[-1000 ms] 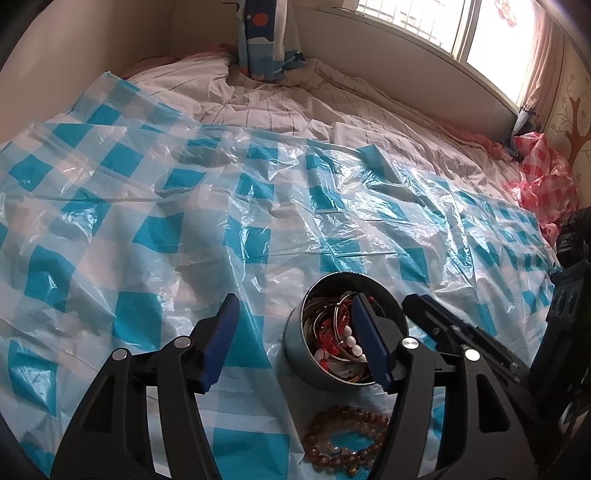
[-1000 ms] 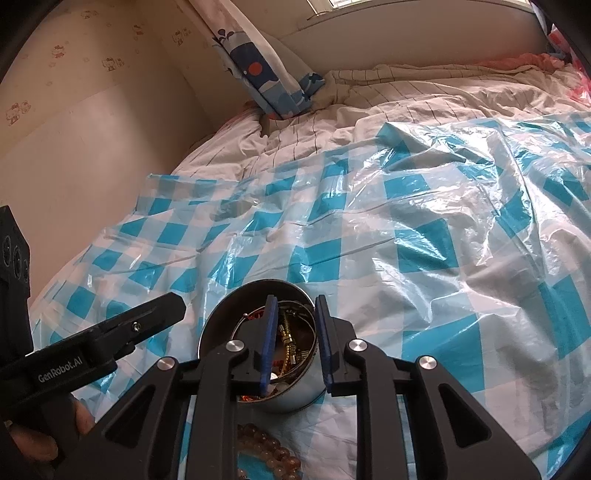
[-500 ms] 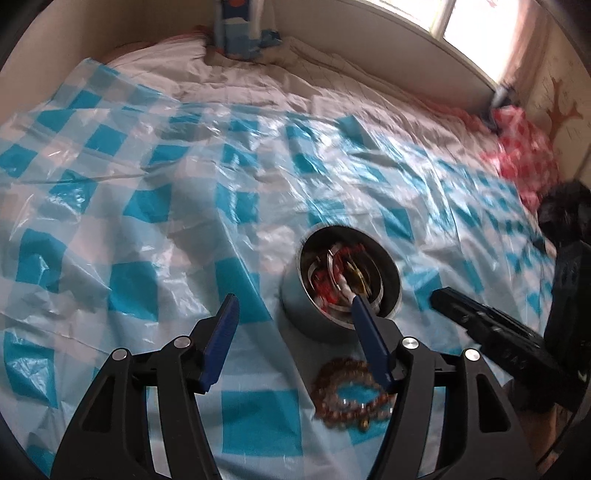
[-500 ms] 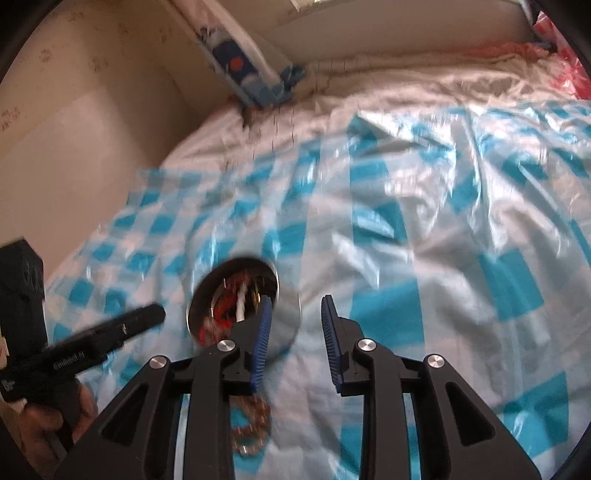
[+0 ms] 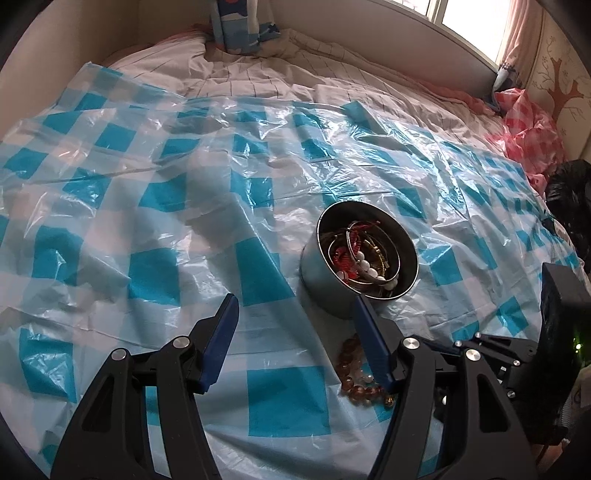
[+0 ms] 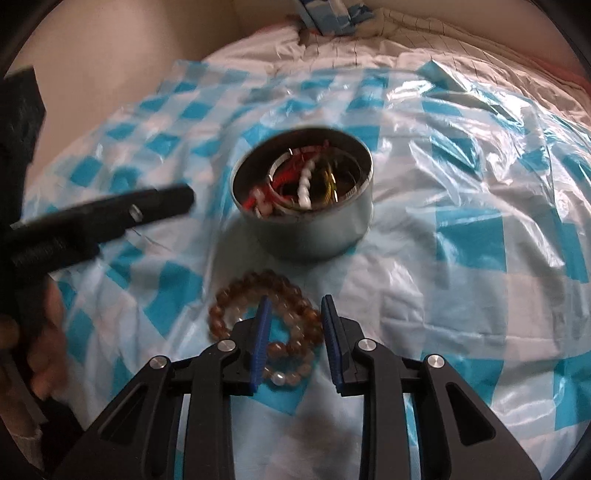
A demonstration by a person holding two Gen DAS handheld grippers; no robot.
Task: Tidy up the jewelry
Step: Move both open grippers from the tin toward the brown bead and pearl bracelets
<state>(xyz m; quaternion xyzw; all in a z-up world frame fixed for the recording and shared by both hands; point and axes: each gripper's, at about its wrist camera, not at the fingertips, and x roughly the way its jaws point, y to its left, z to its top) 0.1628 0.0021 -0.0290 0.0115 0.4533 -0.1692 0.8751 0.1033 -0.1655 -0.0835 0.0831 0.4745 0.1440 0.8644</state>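
A round metal tin [image 5: 320, 285] stands on the blue-checked plastic sheet, filled with bangles, red cord and white beads. Just in front of it lies an amber bead bracelet [image 6: 236, 295], partly hidden in the left wrist view [image 5: 347, 365] behind a finger. My right gripper [image 6: 295, 301] hovers low over the bracelet's near side, jaws closing, with beads between the fingers but no pad pressing on them. My left gripper [image 5: 295, 300] stands open and empty, to the left of the tin [image 6: 317, 236].
The checked plastic sheet [image 5: 155, 199] covers a bed with a striped quilt [image 5: 280, 70] behind it. A pillow [image 5: 240, 22] leans on the far wall. Pink checked plastic [image 5: 528, 125] is bunched at the right. A person's hand [image 6: 37, 332] holds the left gripper's handle.
My right gripper has come back from over the tin and sunk down over the bead bracelet. My left gripper has drawn back a little from the tin and stays open.
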